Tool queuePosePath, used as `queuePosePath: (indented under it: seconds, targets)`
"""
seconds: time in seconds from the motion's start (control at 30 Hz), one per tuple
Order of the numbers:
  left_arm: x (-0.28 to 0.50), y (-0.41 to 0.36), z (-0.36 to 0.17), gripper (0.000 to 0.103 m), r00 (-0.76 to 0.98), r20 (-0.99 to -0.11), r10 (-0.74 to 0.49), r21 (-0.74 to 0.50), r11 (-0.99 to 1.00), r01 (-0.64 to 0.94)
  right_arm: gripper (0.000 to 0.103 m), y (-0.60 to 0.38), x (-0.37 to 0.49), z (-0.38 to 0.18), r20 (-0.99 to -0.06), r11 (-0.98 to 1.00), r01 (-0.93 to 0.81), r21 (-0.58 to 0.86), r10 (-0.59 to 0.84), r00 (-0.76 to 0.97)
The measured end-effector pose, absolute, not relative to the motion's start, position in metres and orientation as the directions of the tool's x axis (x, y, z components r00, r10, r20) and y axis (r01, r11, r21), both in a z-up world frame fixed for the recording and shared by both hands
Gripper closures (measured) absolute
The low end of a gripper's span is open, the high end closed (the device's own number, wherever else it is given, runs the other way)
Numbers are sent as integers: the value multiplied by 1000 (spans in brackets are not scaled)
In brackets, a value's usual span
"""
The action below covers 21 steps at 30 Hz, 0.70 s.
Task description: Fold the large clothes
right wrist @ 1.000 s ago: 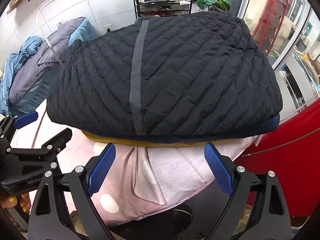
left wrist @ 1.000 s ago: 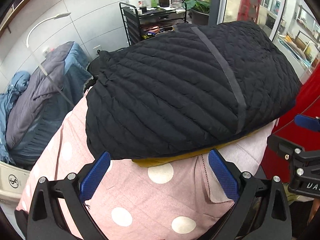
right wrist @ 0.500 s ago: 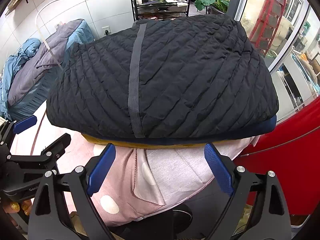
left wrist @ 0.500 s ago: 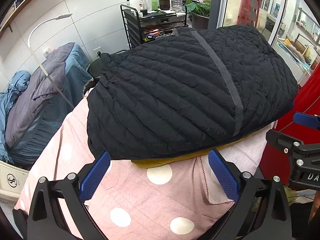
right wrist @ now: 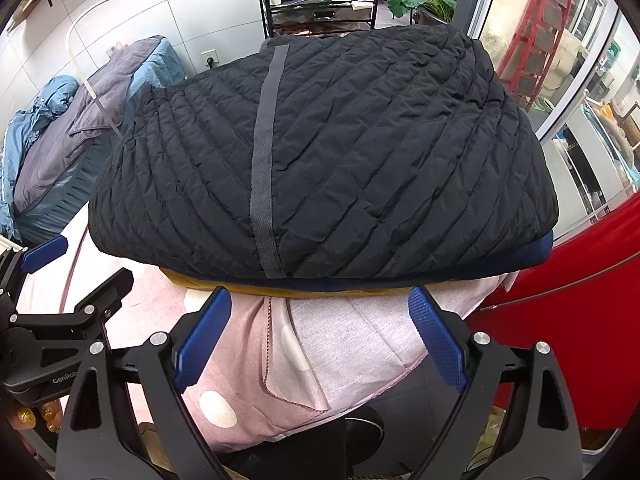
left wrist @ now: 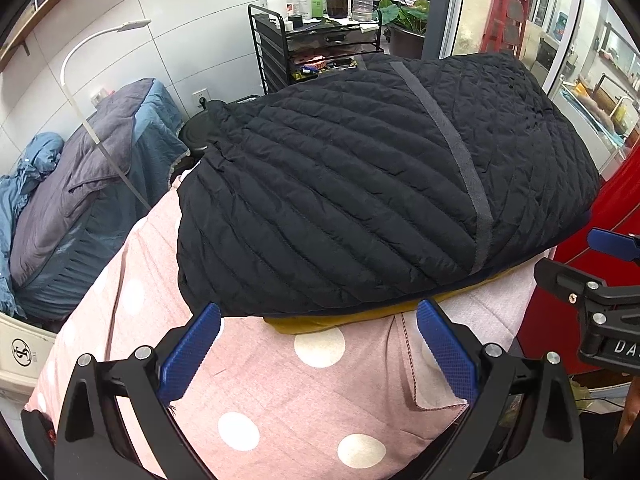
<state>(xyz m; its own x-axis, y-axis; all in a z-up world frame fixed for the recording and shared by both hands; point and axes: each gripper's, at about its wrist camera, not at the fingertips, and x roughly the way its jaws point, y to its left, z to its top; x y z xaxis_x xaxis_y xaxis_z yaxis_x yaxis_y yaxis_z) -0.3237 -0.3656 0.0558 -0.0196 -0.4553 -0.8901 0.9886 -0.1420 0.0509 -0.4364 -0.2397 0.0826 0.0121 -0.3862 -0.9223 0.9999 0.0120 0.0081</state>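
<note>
**foldnoob:** So where's the thing at right now?

**quiltedpanda:** The black quilted jacket (left wrist: pixel 380 184) is lying folded into a puffy bundle, stacked on a navy layer (right wrist: pixel 536 250) and a mustard one (left wrist: pixel 320 322) that peek out along its near edge. The whole pile sits on the pink polka-dot cloth (left wrist: pixel 280 392) over the tabletop. A grey tape strip (right wrist: pixel 264 168) runs front to back over the top.

**foldnoob:** And the jaws?

**quiltedpanda:** Both spread wide, nothing in them. The left gripper (left wrist: pixel 316 344) hangs just short of the near edge, towards the bundle's left corner. The right gripper (right wrist: pixel 320 328) is also just in front of that edge, roughly centred under the strip. Neither touches fabric.

**foldnoob:** Which way does it lie from them?

**quiltedpanda:** Straight ahead of both. The long axis looks side to side, so the near hem runs across both sets of jaws. I'd say the two are about equally near; the left one covers the left end, the right one the middle and right.

**foldnoob:** Done, then?

**quiltedpanda:** Looks pretty much folded to me. Any further move would have to start at that near edge.

**foldnoob:** What's around it?

**quiltedpanda:** A black wire cart with bottles (left wrist: pixel 316 12) behind, and grey-blue bedding (left wrist: pixel 80 184) off to the left.
</note>
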Motion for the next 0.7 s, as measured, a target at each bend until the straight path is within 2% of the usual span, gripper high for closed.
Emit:
queuePosePath:
  seconds: [0.7]
  targets:
    - [-320, -369, 56, 6, -2, -894, -447, 56, -117, 991, 14, -237, -430, 77, -924, 21, 1000, 7, -383, 15]
